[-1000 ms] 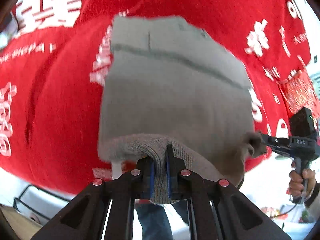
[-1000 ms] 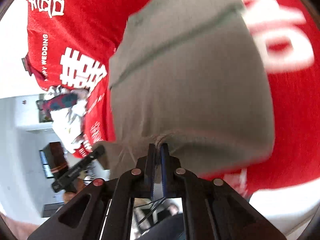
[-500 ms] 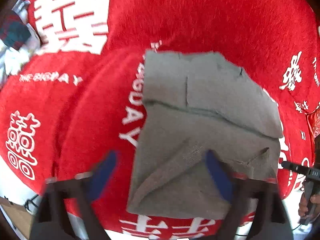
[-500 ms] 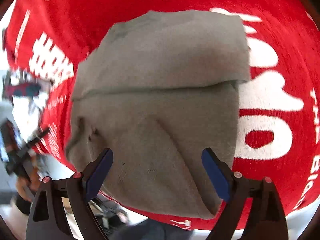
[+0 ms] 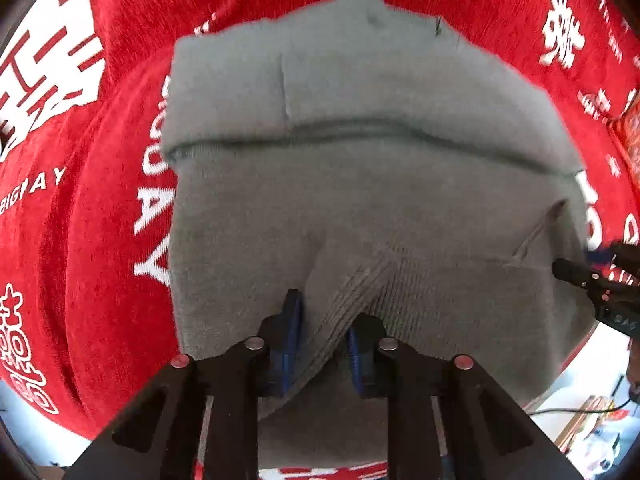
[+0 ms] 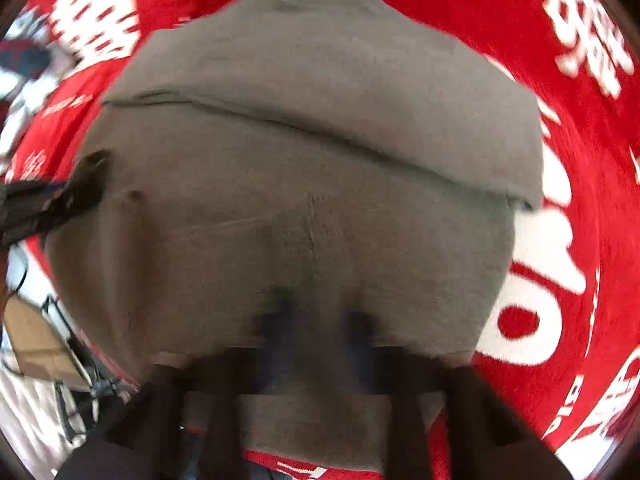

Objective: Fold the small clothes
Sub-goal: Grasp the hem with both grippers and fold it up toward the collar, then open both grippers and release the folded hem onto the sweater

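Note:
A grey knit garment [image 5: 360, 200] [image 6: 320, 160] lies folded on a red cloth with white characters [image 5: 80, 240] [image 6: 580, 160], a fold edge running across its far half. My left gripper [image 5: 322, 336] points down at the near edge, shut on a raised ridge of ribbed grey fabric between its blue pads. My right gripper [image 6: 316, 324] is blurred; its jaws are closing, with a pinch of the grey fabric between them. In each wrist view the other gripper shows at the garment's side: the right gripper [image 5: 560, 268] and the left gripper [image 6: 86, 178].
A heap of other clothes [image 6: 24, 60] lies at the red cloth's far left corner. Beyond the near edge are a cardboard box [image 6: 32, 336], cables and a metal frame [image 6: 76, 392] on the floor.
Both grippers let go of the lifted edge and opened wide as the garment dropped into a fold. They have since moved down onto the near edge and closed on the fabric again.

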